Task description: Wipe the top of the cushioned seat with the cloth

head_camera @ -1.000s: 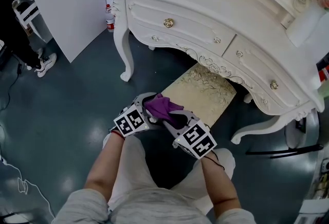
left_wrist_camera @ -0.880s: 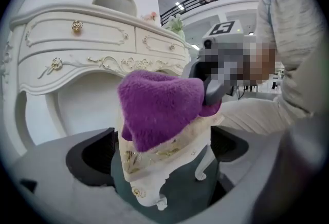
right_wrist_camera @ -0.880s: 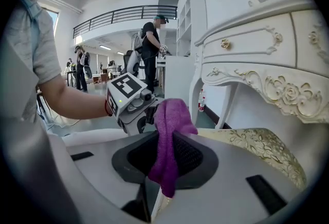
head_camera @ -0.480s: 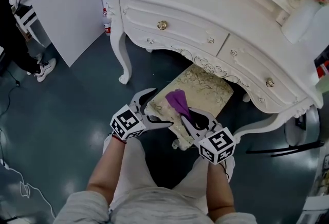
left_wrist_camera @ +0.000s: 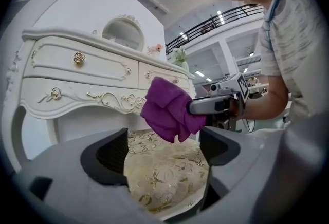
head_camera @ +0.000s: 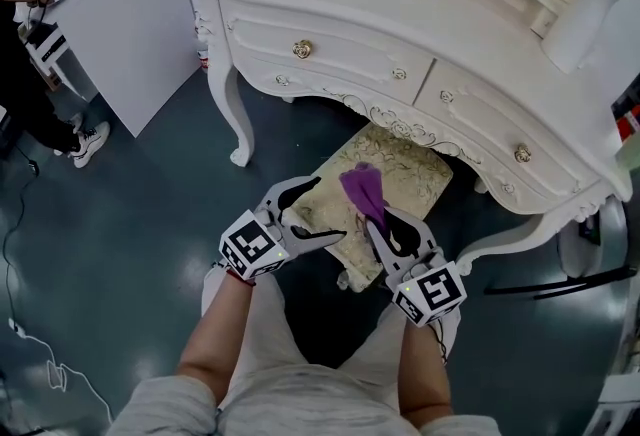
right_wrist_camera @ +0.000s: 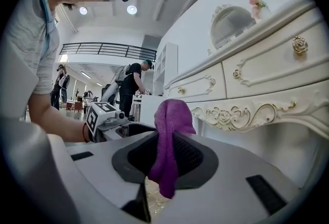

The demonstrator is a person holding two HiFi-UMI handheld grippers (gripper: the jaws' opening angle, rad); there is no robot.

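From 11 to 2 o'clock ahead of you stands a white carved dressing table (head_camera: 400, 14) with gold-knobbed drawers (head_camera: 340, 59). Its curved leg (head_camera: 238, 129) comes down at 11 o'clock. A plain white cabinet (head_camera: 130, 24) fills the corner at 10 o'clock. Out to 9 o'clock spreads a glossy dark teal floor (head_camera: 120, 224), with a thin white cable (head_camera: 30, 349) trailing over it at 8 o'clock. In your right gripper view, two round ceiling lights (right_wrist_camera: 132, 10) shine above a dark balcony railing (right_wrist_camera: 100, 51).

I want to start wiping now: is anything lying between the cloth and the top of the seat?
Nothing visible does. The cloth, pinched in the right gripper, hangs above the seat, whose patterned top is bare beneath it.
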